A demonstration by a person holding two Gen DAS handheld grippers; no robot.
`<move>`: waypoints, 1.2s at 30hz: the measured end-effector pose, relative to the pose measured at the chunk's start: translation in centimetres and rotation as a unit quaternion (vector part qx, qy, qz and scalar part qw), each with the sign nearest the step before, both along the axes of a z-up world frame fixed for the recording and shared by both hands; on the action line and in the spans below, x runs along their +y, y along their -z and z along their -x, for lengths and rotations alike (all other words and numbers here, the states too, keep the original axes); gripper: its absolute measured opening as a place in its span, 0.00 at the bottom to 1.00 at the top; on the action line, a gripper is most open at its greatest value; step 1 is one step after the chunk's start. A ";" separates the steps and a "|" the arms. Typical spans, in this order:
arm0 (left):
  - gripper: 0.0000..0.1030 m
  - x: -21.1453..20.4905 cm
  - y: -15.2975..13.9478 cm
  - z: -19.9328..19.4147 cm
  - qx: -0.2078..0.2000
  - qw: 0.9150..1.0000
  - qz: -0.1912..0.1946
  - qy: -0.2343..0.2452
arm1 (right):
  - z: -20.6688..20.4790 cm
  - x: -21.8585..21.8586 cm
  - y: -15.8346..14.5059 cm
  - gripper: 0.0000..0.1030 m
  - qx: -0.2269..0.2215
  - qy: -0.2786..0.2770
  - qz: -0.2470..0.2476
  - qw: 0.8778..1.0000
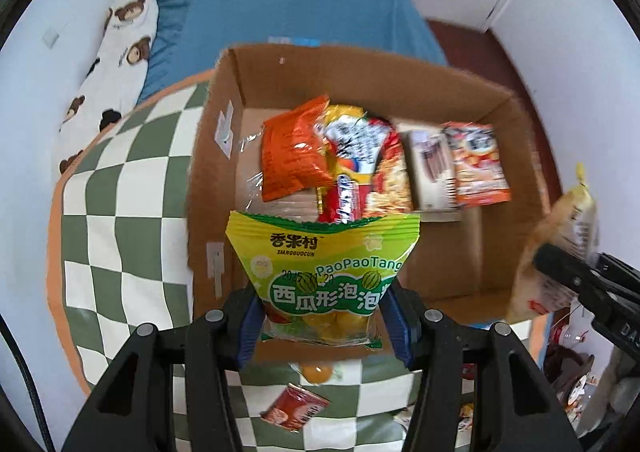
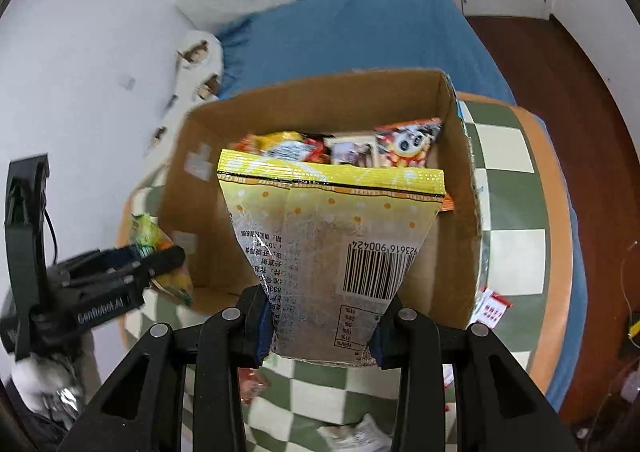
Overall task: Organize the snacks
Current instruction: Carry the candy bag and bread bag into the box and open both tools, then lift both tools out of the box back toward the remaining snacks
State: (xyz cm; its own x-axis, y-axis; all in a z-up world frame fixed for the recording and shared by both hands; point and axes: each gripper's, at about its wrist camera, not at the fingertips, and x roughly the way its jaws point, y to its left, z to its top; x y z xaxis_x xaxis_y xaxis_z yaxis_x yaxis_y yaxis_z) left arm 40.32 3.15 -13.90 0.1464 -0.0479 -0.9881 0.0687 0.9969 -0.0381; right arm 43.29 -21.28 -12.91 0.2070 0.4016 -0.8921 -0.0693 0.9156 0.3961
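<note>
My left gripper (image 1: 324,316) is shut on a green and yellow candy bag (image 1: 320,252), held over the near edge of an open cardboard box (image 1: 212,156). My right gripper (image 2: 322,328) is shut on a yellow cracker bag (image 2: 336,244) with its barcode side facing the camera, held just above the same box (image 2: 180,188). Inside the box lie several snack packets: an orange bag (image 1: 292,152), a red and yellow pack (image 1: 360,168) and a brown carton (image 1: 432,168). In the left wrist view the right gripper (image 1: 560,264) shows at the right edge, and in the right wrist view the left gripper (image 2: 160,256) shows at the left.
The box stands on a green and white checkered cloth (image 1: 120,212) over a round surface with an orange rim. Loose snack packets (image 1: 296,406) lie on the cloth in front of the box. A blue bed (image 1: 300,8) and a bear-print pillow (image 1: 120,60) lie behind.
</note>
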 end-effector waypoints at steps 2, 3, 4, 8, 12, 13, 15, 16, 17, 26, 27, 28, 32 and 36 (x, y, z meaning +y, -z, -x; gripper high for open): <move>0.49 0.1 1.7 -1.2 0.022 1.000 -0.017 -0.001 | -1.1 -0.2 1.5 0.38 0.017 -0.001 0.012 1.000; 0.49 0.2 2.5 -1.6 0.033 0.999 -0.023 0.002 | -1.8 -0.3 2.5 0.38 0.028 -0.002 0.020 0.999; 0.49 0.4 3.7 -2.1 0.049 0.998 -0.027 -0.002 | -2.2 -0.5 3.3 0.38 0.035 -0.002 0.025 0.999; 0.49 0.8 6.5 -2.8 0.080 0.996 -0.034 -0.012 | -3.4 -0.5 6.2 0.38 0.068 -0.010 0.043 0.997; 0.50 1.0 8.4 -3.1 0.101 0.994 -0.031 -0.024 | -4.1 0.0 9.9 0.43 0.119 -0.025 0.056 0.991; 0.52 1.3 8.8 -3.3 0.107 0.993 -0.021 -0.034 | -4.2 0.0 10.7 0.50 0.130 -0.025 0.057 0.989; 0.62 1.8 9.2 -3.4 0.110 0.993 0.000 -0.045 | -4.2 0.0 11.7 0.56 0.141 -0.025 0.055 0.988; 0.64 2.0 9.2 -3.5 0.104 0.993 0.010 -0.049 | -4.2 0.1 11.9 0.58 0.140 -0.024 0.052 0.989; 0.66 2.0 9.1 -3.5 0.101 0.994 0.010 -0.049 | -4.1 0.2 11.9 0.62 0.138 -0.024 0.049 0.989; 0.79 1.5 7.4 -2.3 0.047 0.998 -0.012 -0.039 | -3.0 1.5 11.1 0.93 0.105 -0.019 0.060 0.993; 0.79 1.4 7.1 -2.2 0.042 0.998 -0.013 -0.041 | -2.7 2.3 10.4 0.93 0.099 -0.016 0.064 0.993; 0.79 1.5 6.6 -1.7 0.032 0.999 -0.010 -0.043 | -2.5 2.2 10.2 0.93 0.093 -0.013 0.065 0.993; 0.79 1.5 4.8 -0.1 -0.001 0.999 -0.014 -0.047 | -1.7 2.2 8.6 0.93 0.058 0.002 0.078 0.995; 0.79 1.6 3.1 1.5 -0.031 0.998 -0.015 -0.054 | -0.6 2.3 6.6 0.93 0.027 0.013 0.084 0.996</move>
